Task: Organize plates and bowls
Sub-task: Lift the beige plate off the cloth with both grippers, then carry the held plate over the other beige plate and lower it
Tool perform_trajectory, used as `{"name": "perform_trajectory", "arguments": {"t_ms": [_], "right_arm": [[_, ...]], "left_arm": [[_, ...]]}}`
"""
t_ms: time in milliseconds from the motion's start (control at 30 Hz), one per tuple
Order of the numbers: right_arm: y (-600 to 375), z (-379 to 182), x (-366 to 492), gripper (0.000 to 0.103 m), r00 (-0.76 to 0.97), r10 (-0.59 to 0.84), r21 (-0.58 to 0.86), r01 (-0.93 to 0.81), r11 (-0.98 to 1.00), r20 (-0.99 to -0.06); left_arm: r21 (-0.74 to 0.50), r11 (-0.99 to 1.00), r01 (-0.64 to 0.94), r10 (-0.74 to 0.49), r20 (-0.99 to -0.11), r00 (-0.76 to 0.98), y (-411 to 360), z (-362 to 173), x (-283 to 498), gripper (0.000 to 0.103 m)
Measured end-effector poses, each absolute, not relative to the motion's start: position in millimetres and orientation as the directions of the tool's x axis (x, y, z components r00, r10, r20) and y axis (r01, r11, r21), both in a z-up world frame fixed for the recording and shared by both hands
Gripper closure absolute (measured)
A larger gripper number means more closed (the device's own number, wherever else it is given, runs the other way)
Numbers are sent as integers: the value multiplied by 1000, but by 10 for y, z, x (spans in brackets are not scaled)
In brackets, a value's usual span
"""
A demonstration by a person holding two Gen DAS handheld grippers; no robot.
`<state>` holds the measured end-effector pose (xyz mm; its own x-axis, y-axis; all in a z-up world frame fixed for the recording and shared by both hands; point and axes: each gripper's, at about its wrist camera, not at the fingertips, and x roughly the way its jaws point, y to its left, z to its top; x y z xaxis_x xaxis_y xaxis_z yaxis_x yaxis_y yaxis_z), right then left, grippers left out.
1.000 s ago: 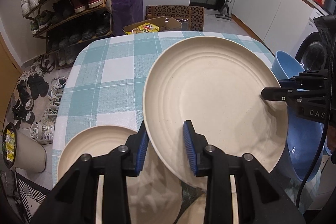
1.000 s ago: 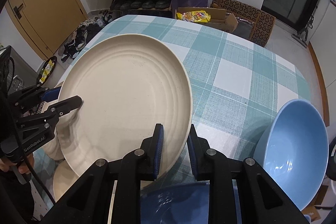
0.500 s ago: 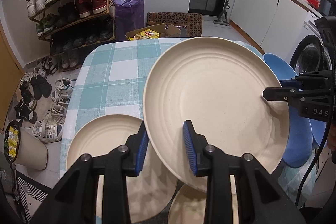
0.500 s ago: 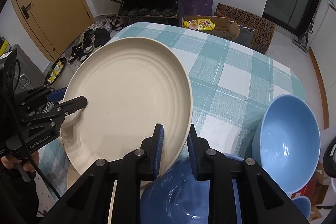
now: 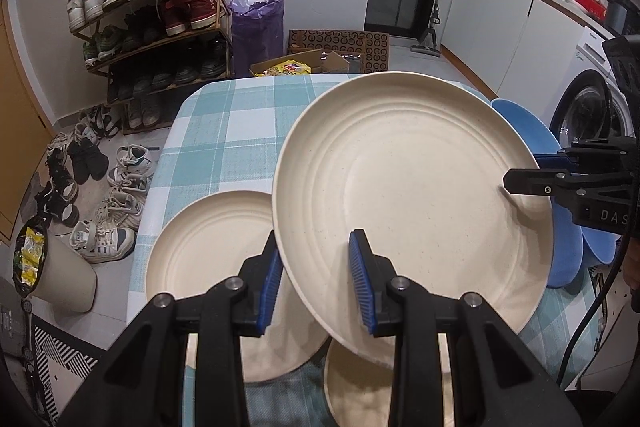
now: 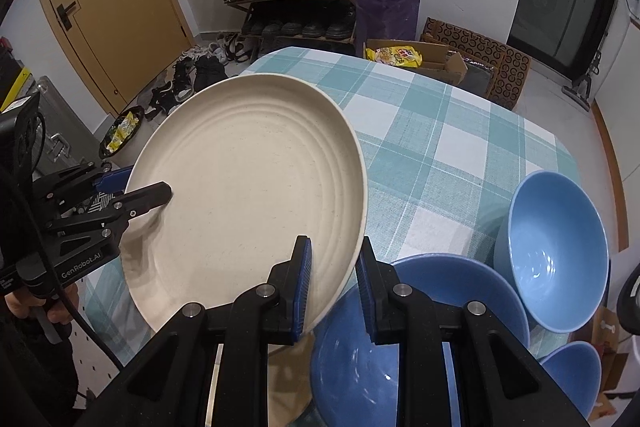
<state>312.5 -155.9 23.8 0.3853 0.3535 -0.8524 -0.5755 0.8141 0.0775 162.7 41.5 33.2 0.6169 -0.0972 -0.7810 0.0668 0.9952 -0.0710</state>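
Observation:
A large cream plate (image 5: pixel 412 195) hangs in the air above the checked table, held at both sides; it also shows in the right wrist view (image 6: pixel 248 195). My left gripper (image 5: pixel 316 279) is shut on its near rim. My right gripper (image 6: pixel 332 287) is shut on the opposite rim. Below it on the table lie a second cream plate (image 5: pixel 212 259) and a third cream plate (image 5: pixel 360 383), partly hidden. A blue bowl (image 6: pixel 556 251), a wider blue bowl (image 6: pixel 416 339) and a small blue bowl (image 6: pixel 572 375) stand at the right.
The teal checked tablecloth (image 6: pixel 440 131) covers the table. Beyond the table stand a shoe rack (image 5: pixel 148 23), a purple bag (image 5: pixel 258 27) and cardboard boxes (image 5: pixel 320 63). A washing machine (image 5: pixel 592 107) is at the right, and shoes (image 5: pixel 100 195) lie on the floor at the left.
Both grippers have lifted the large plate higher, still gripped at both rims. More of the table, the plates and the blue bowls below has come into view.

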Motion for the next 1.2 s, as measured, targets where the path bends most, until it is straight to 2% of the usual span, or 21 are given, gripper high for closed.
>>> {"name": "perform_trajectory", "arguments": {"t_ms": [1200], "right_arm": [[-1717, 127, 2435, 80, 388, 421, 128, -592, 796, -820]], "left_arm": [[-63, 996, 62, -88, -766, 637, 378, 274, 1031, 71]]}}
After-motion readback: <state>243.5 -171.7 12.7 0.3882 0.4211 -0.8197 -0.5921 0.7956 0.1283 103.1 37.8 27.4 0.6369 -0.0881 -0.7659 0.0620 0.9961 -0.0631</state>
